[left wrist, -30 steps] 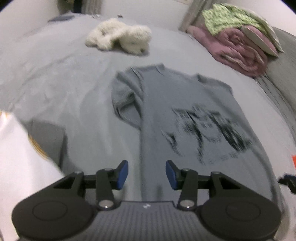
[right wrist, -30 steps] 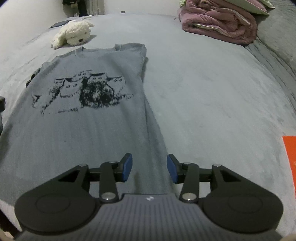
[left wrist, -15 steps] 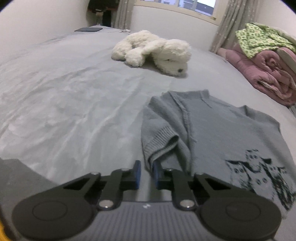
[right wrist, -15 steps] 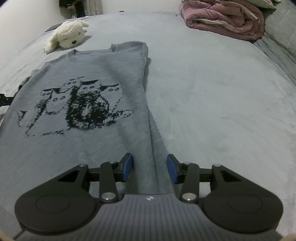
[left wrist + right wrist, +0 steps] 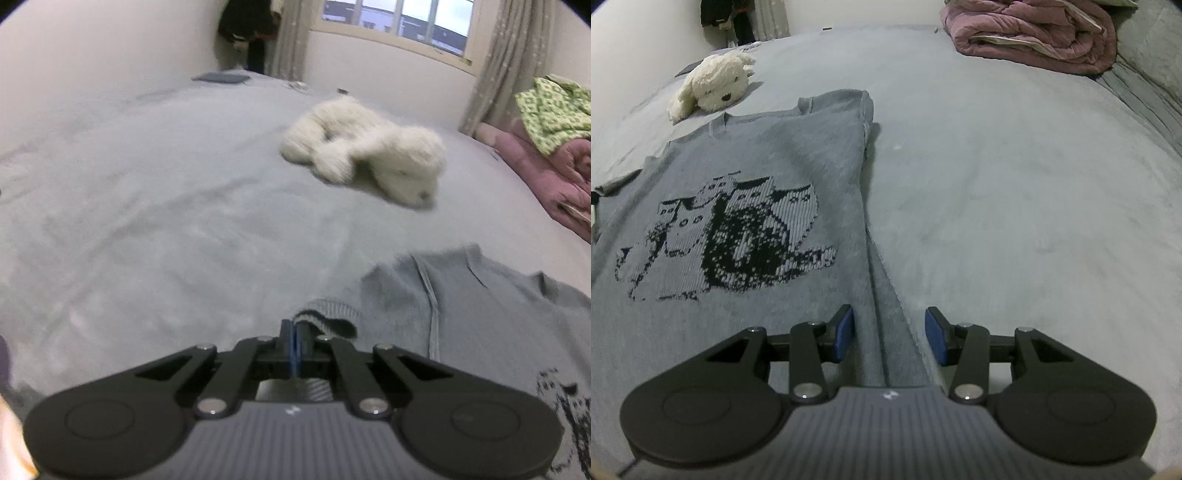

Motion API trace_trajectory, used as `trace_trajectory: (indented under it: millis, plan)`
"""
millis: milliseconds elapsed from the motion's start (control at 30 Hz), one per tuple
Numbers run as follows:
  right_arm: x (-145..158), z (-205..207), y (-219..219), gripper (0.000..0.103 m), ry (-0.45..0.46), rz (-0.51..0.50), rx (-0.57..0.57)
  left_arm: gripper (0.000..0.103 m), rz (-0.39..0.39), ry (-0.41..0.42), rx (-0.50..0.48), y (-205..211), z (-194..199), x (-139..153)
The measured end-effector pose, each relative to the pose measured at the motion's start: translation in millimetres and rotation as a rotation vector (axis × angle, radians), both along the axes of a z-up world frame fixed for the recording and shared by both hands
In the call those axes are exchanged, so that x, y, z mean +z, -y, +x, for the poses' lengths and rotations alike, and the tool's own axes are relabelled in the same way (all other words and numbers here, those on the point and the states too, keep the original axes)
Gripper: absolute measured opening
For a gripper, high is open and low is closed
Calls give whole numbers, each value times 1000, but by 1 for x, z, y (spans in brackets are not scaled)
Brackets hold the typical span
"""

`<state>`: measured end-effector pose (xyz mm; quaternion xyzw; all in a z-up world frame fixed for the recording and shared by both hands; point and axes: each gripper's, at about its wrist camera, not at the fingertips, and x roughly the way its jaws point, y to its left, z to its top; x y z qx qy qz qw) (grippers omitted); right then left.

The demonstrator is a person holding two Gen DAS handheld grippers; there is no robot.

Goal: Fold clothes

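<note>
A grey knit sweater [image 5: 757,177] with a black cat pattern lies face up on the grey bed [image 5: 1015,184]. In the left wrist view its shoulder and neckline [image 5: 480,310] sit at the lower right. Its ribbed sleeve cuff [image 5: 328,319] reaches up to my left gripper [image 5: 294,330], whose blue pads are pressed together on the cuff's edge. My right gripper [image 5: 889,332] stands open low over the sweater's right side. A narrow folded strip of knit [image 5: 886,306] runs between its fingers without touching the pads.
A white plush dog [image 5: 369,162] lies beyond the sweater's collar. A rolled pink quilt [image 5: 1034,33] and a green patterned cloth [image 5: 550,107] are piled at the bed's far right. A person in dark clothes [image 5: 247,29] stands by the far wall.
My left gripper swung left to the sleeve, shut on its cuff and carried on toward the sweater's shoulder. My right gripper slid forward along the sweater's right edge and stayed open.
</note>
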<state>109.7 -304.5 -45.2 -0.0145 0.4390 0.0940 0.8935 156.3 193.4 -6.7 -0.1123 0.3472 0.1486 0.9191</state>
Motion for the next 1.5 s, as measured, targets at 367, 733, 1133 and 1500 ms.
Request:
trace_trajectory:
  millis: [367, 733, 1133, 1500]
  plan:
    - [1, 11, -1, 47, 4, 10, 6, 1, 49, -163, 37, -13, 21, -19]
    - [10, 54, 6, 47, 28, 99, 3, 32, 96, -37, 38, 27, 23, 12]
    - [-3, 126, 4, 49, 53, 330, -68, 35, -181, 27, -239, 138, 68, -17]
    - [-5, 159, -22, 20, 152, 351, -111, 65, -242, 219, -351, 170, 68, -70]
